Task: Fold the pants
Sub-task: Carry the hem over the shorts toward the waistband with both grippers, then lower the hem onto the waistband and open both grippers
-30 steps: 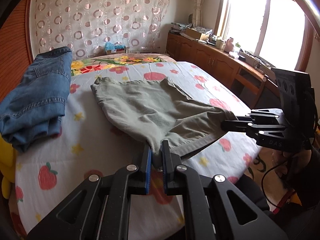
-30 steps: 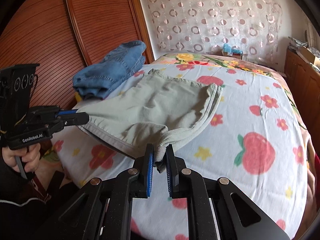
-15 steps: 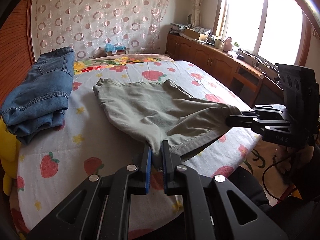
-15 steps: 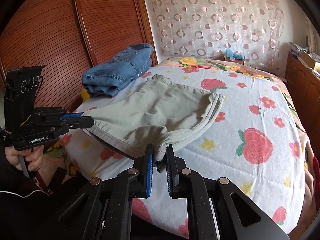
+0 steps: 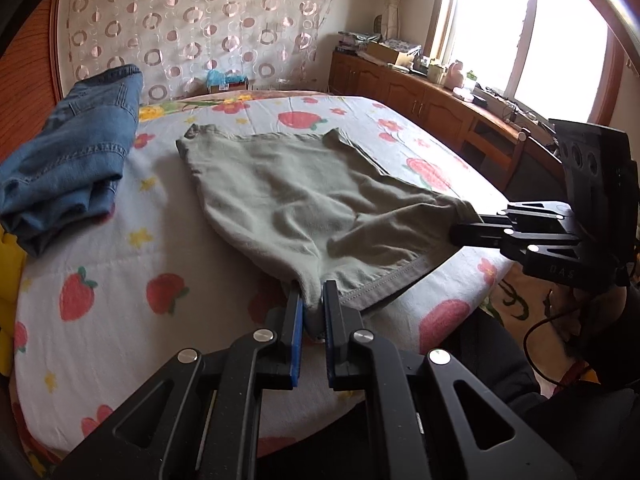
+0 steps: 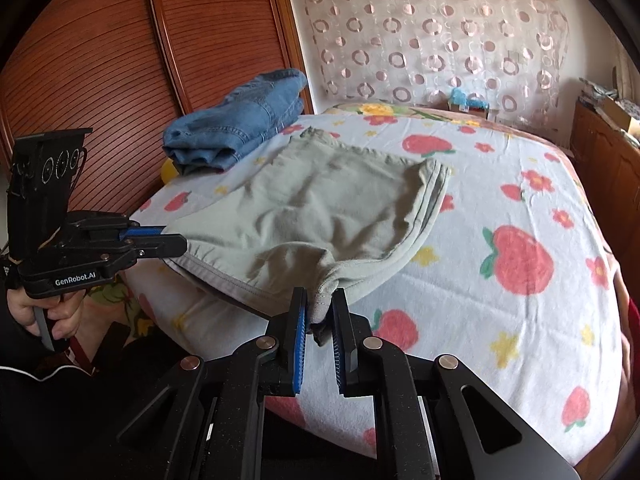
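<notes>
Grey-green pants lie folded on the fruit-print bed sheet, their near end lifted off the bed. My left gripper is shut on one near corner of the pants. My right gripper is shut on the other near corner of the pants. Each gripper shows in the other's view: the right gripper at the right, the left gripper at the left. The cloth hangs taut between them, above the bed's near edge.
Folded blue jeans lie at the bed's left side, also in the right wrist view. A wooden wardrobe stands to the left. A wooden sideboard runs under the window. A patterned curtain hangs behind.
Both grippers have drawn back toward the bed's near edge and risen a little, pulling the held end of the pants with them. Both stay shut on the cloth.
</notes>
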Action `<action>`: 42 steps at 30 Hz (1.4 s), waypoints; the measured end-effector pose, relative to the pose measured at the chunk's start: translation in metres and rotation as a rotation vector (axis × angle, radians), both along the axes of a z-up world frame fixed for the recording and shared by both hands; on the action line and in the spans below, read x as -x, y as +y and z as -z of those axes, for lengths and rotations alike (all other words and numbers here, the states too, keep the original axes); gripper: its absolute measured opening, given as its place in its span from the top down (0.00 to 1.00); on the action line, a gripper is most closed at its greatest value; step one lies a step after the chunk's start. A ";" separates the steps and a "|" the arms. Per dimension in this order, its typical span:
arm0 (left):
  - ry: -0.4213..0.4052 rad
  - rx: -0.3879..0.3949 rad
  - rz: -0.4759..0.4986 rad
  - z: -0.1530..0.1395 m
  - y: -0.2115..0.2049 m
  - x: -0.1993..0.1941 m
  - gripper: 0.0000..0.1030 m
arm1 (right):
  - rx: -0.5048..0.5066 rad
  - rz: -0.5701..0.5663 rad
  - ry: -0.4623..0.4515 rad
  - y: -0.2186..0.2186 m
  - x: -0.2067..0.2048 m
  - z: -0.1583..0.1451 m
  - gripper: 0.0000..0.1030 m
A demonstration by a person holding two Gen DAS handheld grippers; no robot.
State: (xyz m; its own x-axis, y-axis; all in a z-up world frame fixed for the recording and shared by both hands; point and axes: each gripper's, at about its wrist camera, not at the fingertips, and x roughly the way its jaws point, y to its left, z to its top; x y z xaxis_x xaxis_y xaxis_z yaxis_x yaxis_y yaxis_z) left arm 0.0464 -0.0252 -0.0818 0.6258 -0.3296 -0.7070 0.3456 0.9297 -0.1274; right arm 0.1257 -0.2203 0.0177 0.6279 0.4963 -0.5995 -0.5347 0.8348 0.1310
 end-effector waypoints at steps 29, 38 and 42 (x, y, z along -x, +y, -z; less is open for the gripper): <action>-0.176 0.020 -0.008 -0.051 -0.003 -0.019 0.91 | -0.012 0.046 -0.174 -0.007 -0.012 -0.032 0.89; -0.211 0.000 -0.049 -0.041 0.003 -0.062 0.91 | 0.015 0.071 -0.180 0.015 -0.060 -0.019 0.89; -0.212 -0.007 -0.062 -0.038 0.007 -0.076 0.91 | 0.029 0.078 -0.171 0.024 -0.077 -0.017 0.89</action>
